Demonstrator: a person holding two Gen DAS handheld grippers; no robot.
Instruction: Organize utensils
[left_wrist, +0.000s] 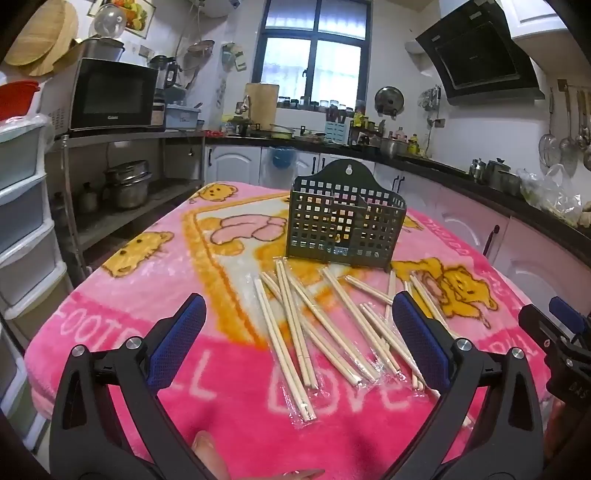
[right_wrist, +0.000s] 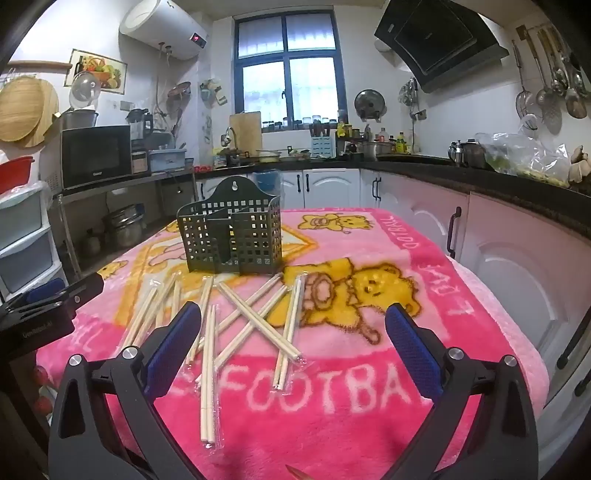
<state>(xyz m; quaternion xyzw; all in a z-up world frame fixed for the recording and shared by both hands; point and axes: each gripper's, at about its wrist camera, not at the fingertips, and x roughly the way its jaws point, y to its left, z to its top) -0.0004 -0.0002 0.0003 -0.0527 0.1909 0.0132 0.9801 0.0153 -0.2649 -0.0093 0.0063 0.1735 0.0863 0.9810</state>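
A: Status of each hand-held gripper?
B: Left hand-held gripper (left_wrist: 299, 325) spread wide, nothing in it. Right hand-held gripper (right_wrist: 293, 328) same, released.
A: Chopsticks?
B: Chopsticks (left_wrist: 314, 317) scattered loose on the pink blanket (left_wrist: 147, 302) over the worktop (pairs look plastic-wrapped, hard to confirm), near side of the dark perforated holder (left_wrist: 345, 225). Holder upright, just beyond them.

Dark green perforated plastic utensil holder (left_wrist: 345, 225) upright on pink blanket, divided into compartments, hanging tab at 12 o'clock, pale wooden chopstick pairs in clear plastic sleeves (left_wrist: 325, 325) scattered crisscross flat just at its 6 o'clock, none inside holder
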